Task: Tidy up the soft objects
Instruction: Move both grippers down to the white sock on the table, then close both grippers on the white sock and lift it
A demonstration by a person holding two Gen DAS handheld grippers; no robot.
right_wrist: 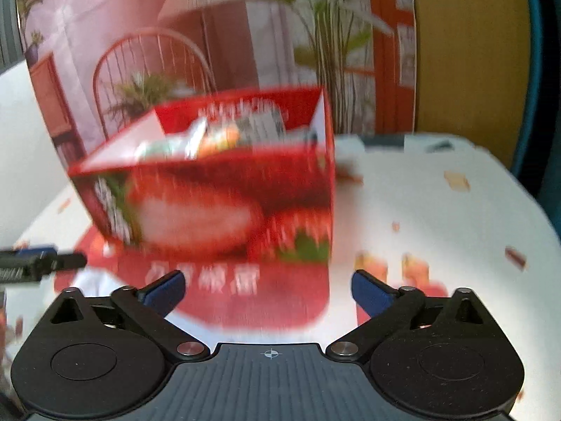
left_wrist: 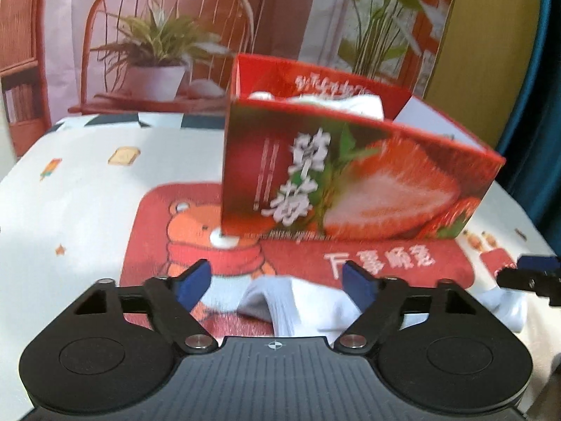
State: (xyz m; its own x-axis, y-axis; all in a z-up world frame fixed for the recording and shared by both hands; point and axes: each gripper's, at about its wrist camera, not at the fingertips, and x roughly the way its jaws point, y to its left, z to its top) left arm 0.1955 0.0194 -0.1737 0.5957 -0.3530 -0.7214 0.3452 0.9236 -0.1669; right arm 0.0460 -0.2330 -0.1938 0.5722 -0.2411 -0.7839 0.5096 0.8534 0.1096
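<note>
**Q:** Which step is in hand?

**A:** Pick-up, I judge. My left gripper (left_wrist: 277,282) hangs with its jaws spread wide and nothing clamped; a white sock (left_wrist: 298,303) lies on the cloth between the blue pads, untouched as far as I can tell. My right gripper (right_wrist: 268,289) is likewise wide open and empty.

**Q:** Next move?

**A:** Lower the left, close on the sock, then carry it to the strawberry box (left_wrist: 350,189), which stands just beyond and already holds white fabric.

**Q:** Surface and room?

**A:** A tablecloth (left_wrist: 87,193) printed with a bear on a red panel; behind it, a backdrop (left_wrist: 157,35) picturing a chair and potted plants.
</note>
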